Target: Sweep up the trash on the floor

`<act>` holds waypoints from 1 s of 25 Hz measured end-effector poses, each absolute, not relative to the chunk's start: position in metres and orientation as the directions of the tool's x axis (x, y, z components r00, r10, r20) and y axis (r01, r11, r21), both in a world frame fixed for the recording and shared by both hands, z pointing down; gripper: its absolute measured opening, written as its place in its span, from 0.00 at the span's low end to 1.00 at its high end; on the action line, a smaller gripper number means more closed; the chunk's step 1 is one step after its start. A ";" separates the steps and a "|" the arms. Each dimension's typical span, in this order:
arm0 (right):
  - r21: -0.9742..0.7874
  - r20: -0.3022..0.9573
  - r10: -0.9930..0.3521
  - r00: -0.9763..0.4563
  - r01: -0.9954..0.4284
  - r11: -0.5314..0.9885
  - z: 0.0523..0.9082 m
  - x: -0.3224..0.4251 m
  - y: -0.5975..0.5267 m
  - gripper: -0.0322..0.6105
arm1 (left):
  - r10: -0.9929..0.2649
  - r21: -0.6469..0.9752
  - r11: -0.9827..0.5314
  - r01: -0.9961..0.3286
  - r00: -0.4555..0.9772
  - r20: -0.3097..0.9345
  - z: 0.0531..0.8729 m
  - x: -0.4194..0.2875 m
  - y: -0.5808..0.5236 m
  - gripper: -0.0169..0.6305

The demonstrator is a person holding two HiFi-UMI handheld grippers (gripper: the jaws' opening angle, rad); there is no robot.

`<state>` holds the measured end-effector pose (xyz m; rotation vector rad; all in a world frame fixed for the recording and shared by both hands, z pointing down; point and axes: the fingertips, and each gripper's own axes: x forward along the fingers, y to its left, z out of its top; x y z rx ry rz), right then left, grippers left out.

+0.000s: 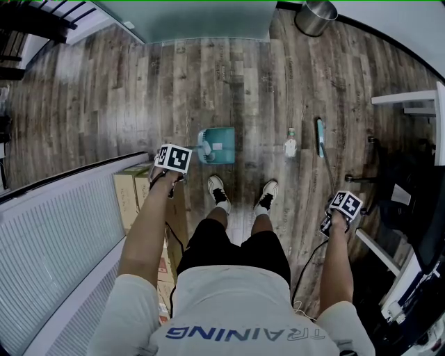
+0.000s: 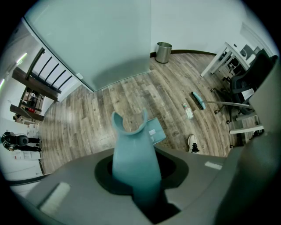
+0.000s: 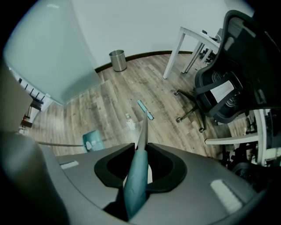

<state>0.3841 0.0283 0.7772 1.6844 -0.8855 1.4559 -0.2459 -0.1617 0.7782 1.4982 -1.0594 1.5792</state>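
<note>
My left gripper [image 1: 172, 162] [image 2: 139, 178] points down and is shut on the teal handle [image 2: 131, 158] of a long dustpan. Its teal pan [image 1: 217, 144] [image 2: 155, 131] rests on the wood floor in front of the person's shoes. My right gripper [image 1: 340, 211] [image 3: 137, 176] is shut on the teal grip [image 3: 135, 181] of a broom. The broom's narrow teal head [image 1: 320, 136] [image 3: 145, 109] lies on the floor ahead. A small white bottle-like piece of trash [image 1: 290, 147] [image 2: 189, 112] [image 3: 130, 123] lies between pan and broom head.
A metal bin [image 1: 315, 17] [image 3: 117, 60] stands by the far wall. A black office chair [image 3: 224, 94] and white table [image 3: 193, 38] are at the right. A white radiator cover [image 1: 55, 236] and cardboard boxes [image 1: 132, 191] are at the left.
</note>
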 end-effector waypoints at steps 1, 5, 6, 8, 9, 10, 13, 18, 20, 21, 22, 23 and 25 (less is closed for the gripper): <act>0.112 0.992 -0.005 0.129 -0.879 -0.464 0.783 0.379 0.031 0.22 | -0.044 -0.091 -0.416 -0.905 -0.080 0.996 0.778 -0.246 -0.161 0.18; 0.159 0.987 0.047 0.152 -0.920 -0.359 0.794 0.354 0.040 0.22 | -0.044 -0.088 -0.416 -0.905 -0.077 0.996 0.777 -0.246 -0.161 0.18; 0.161 0.987 0.045 0.155 -0.918 -0.361 0.795 0.351 0.042 0.22 | -0.044 -0.087 -0.417 -0.905 -0.076 0.996 0.777 -0.245 -0.162 0.18; 0.163 0.986 0.041 0.159 -0.917 -0.365 0.797 0.345 0.046 0.22 | -0.043 -0.087 -0.418 -0.904 -0.075 0.996 0.777 -0.246 -0.162 0.18; 0.164 0.986 0.041 0.160 -0.918 -0.360 0.798 0.343 0.048 0.22 | -0.044 -0.085 -0.418 -0.904 -0.074 0.996 0.777 -0.246 -0.162 0.18; 0.166 0.986 0.043 0.161 -0.921 -0.352 0.798 0.340 0.049 0.22 | -0.044 -0.084 -0.418 -0.905 -0.072 0.996 0.777 -0.246 -0.162 0.18; 0.163 0.987 0.050 0.155 -0.927 -0.336 0.800 0.335 0.053 0.22 | -0.046 -0.082 -0.421 -0.903 -0.069 0.997 0.777 -0.246 -0.163 0.18; 0.157 0.987 0.064 0.144 -0.936 -0.316 0.798 0.320 0.053 0.22 | -0.048 -0.084 -0.428 -0.900 -0.070 0.996 0.777 -0.245 -0.163 0.18; 0.149 0.989 0.067 0.135 -0.937 -0.314 0.795 0.309 0.054 0.22 | -0.047 -0.084 -0.427 -0.900 -0.071 0.996 0.777 -0.244 -0.163 0.18; 0.143 0.989 0.067 0.129 -0.938 -0.316 0.794 0.303 0.055 0.22 | -0.046 -0.085 -0.427 -0.900 -0.072 0.996 0.777 -0.244 -0.163 0.18; 0.138 0.990 0.067 0.123 -0.939 -0.315 0.793 0.297 0.055 0.22 | -0.046 -0.085 -0.428 -0.900 -0.072 0.996 0.777 -0.244 -0.163 0.18; 0.133 0.991 0.067 0.118 -0.941 -0.311 0.793 0.290 0.056 0.22 | -0.045 -0.085 -0.428 -0.900 -0.072 0.996 0.777 -0.243 -0.164 0.18; 0.124 0.992 0.064 0.109 -0.945 -0.301 0.791 0.275 0.059 0.22 | -0.045 -0.084 -0.428 -0.900 -0.072 0.996 0.776 -0.244 -0.165 0.18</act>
